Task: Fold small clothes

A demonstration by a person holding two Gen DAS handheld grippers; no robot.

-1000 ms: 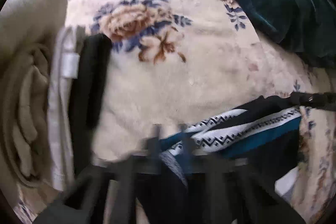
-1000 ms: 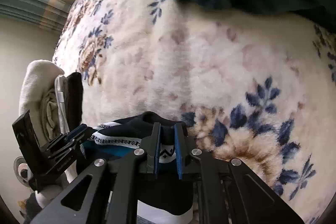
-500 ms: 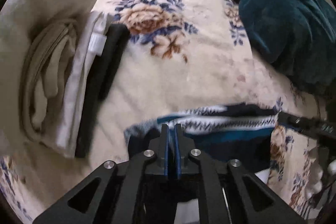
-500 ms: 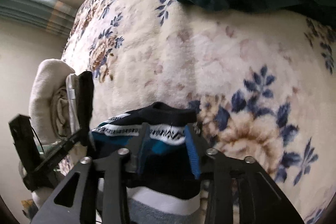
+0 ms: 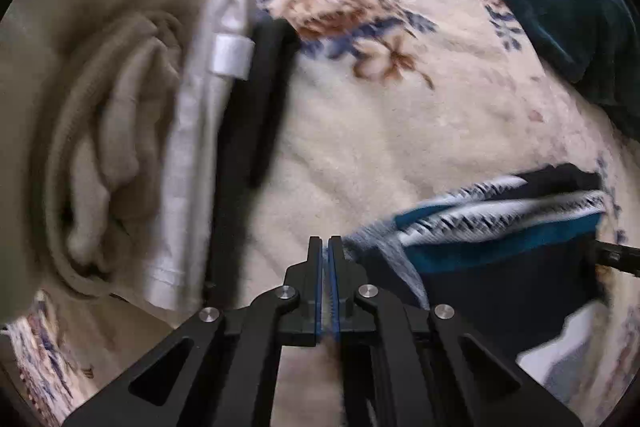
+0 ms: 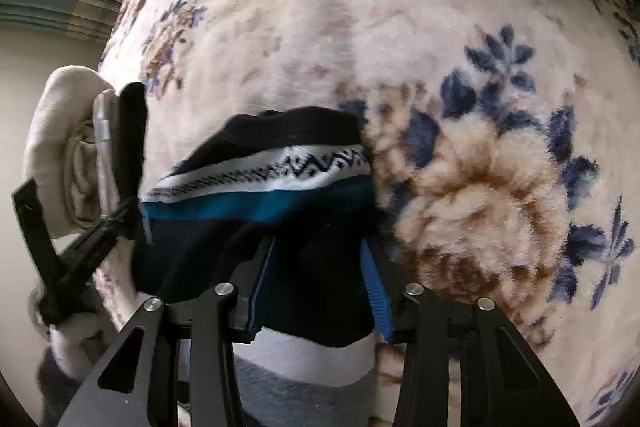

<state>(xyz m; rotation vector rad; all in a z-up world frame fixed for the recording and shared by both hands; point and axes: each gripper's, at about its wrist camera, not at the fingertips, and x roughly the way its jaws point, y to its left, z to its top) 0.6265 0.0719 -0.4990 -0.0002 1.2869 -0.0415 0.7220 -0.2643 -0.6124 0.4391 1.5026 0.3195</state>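
Right gripper (image 6: 318,291) stands with its jaws partly apart at the bottom centre of its own view, blue pads either side of the dark body of the patterned sock (image 6: 260,195) without pressing on it; the sock lies folded on the floral blanket (image 6: 360,27), its zigzag band and teal stripe across the middle of the frame, a white and grey part trailing under the fingers. Left gripper (image 5: 328,283) is pinched shut at the lower centre of its view; nothing shows plainly between its pads, the sock's grey edge lying just to their right. Both tools point steeply down at the bed. One risk, as I judge it: with the right jaws loose, the fold may spring open on the plush pile; another: if the left tool catches that grey edge as it draws off, it could drag the sock askew. At the left of both frames a pile of folded clothes (image 5: 120,127) sits near; a careless sweep could knock its black piece (image 5: 256,99) loose; the teal blanket (image 5: 568,7) at upper right lies well apart.
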